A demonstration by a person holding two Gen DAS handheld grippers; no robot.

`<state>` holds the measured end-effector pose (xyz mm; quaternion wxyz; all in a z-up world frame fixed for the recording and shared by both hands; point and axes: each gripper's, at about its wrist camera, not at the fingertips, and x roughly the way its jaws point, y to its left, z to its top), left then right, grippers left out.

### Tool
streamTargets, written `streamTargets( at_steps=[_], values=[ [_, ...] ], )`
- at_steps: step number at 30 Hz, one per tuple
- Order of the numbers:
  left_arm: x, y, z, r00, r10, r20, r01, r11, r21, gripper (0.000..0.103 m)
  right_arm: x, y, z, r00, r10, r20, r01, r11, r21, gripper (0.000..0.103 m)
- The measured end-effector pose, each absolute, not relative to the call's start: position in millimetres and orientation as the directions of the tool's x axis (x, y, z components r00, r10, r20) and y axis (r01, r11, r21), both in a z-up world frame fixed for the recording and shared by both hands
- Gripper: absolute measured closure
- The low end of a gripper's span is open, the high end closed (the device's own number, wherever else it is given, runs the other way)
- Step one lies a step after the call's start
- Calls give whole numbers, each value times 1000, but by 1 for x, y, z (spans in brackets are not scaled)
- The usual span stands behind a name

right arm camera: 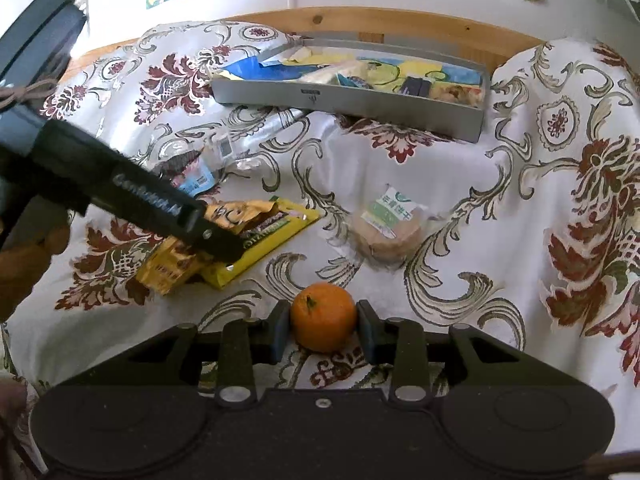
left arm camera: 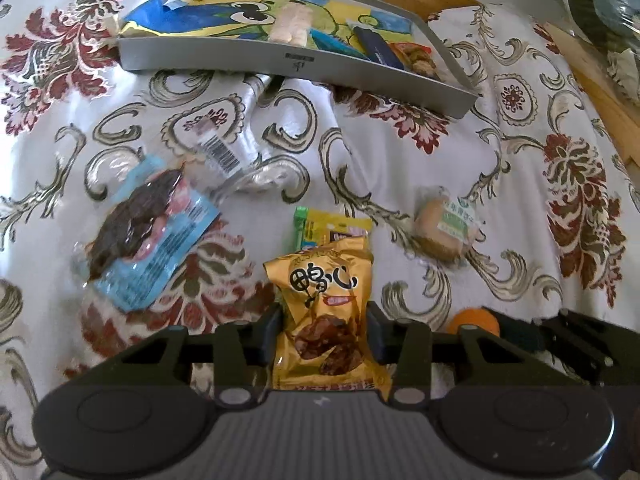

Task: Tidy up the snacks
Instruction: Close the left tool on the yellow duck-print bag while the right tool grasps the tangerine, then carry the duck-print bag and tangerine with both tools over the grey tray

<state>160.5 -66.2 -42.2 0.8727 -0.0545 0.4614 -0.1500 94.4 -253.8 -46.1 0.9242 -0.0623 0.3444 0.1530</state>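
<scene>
My left gripper (left arm camera: 324, 322) is shut on a golden snack packet (left arm camera: 326, 300) with a picture of dark meat pieces, just above the patterned cloth. The right wrist view shows that gripper (right arm camera: 218, 240) from the side, clamped over the same golden packet (right arm camera: 172, 268). My right gripper (right arm camera: 323, 314) has its fingers against both sides of an orange (right arm camera: 323, 330) that sits on the cloth. Farther back lies a grey tray (left arm camera: 296, 66) (right arm camera: 344, 102) holding several snack packets.
Loose on the cloth are a blue packet of dark dried fruit (left arm camera: 148, 232), a yellow-green packet (left arm camera: 332, 226) (right arm camera: 272, 236) under the golden one, and a wrapped round cake (left arm camera: 444, 228) (right arm camera: 388, 228). A wooden bed frame (right arm camera: 360, 20) runs behind the tray.
</scene>
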Motion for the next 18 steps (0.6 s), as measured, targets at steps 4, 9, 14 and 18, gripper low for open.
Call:
streamTargets(
  at_steps=[4, 9, 14, 18],
  values=[
    [150, -63, -38, 527, -320, -787, 217, 946, -239, 57, 89, -251, -41, 734, 239, -636, -326, 945, -22, 66],
    [140, -66, -36, 503, -303, -809, 242, 948, -205, 57, 83, -245, -38, 745, 231, -625, -334, 941, -50, 66],
    [132, -62, -31, 496, -328, -804, 250, 941, -229, 58, 76, -244, -34, 756, 219, -617, -320, 946, -56, 66],
    [126, -58, -26, 480, -357, -801, 250, 931, -265, 58, 71, -244, -29, 771, 218, -599, -310, 949, -54, 66]
  ],
)
